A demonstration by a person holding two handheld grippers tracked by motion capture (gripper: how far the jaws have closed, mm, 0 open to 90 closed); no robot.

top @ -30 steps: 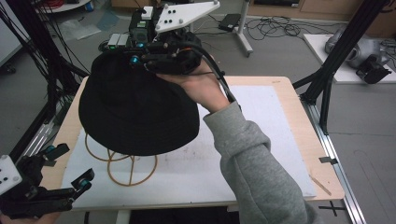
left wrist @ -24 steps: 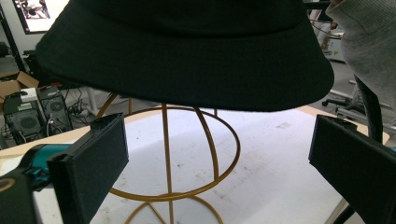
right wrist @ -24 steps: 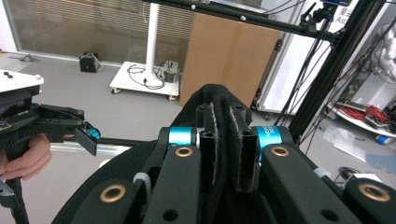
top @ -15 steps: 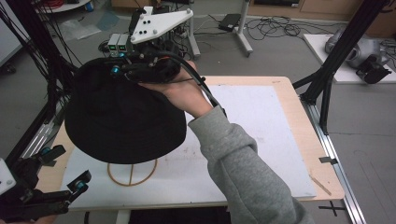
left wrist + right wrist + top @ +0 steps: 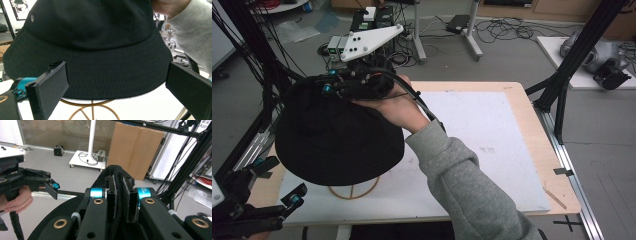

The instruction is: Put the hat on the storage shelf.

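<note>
The black bucket hat (image 5: 337, 140) hangs over the left half of the desk (image 5: 522, 100), carried by the right gripper (image 5: 343, 86), whose jaws are clenched on a fold of the crown; in the right gripper view the cloth (image 5: 119, 187) bunches up thick between the two pads. Below the hat, near the desk's front edge, stands a thin gold wire stand (image 5: 353, 190), its ring base resting on the white mat (image 5: 492, 135). The brim seems to hover just above the stand's top, though the hat hides that part, so contact cannot be judged.

The left gripper (image 5: 277, 187) waits at the front left corner of the desk with its jaws spread wide and nothing between them; in the left gripper view its pads frame the brim (image 5: 100, 75) from either side without touching it.

The hat looks light and soft: the crown creases wherever it is pinched, and the brim droops a little under its own weight. It should not slip from the padded jaws, but it will fold and swing, not hold shape. The stitched brim edge is the firmer place for the free gripper to take hold, steadying the hat so the crown settles squarely over the stand.
</note>
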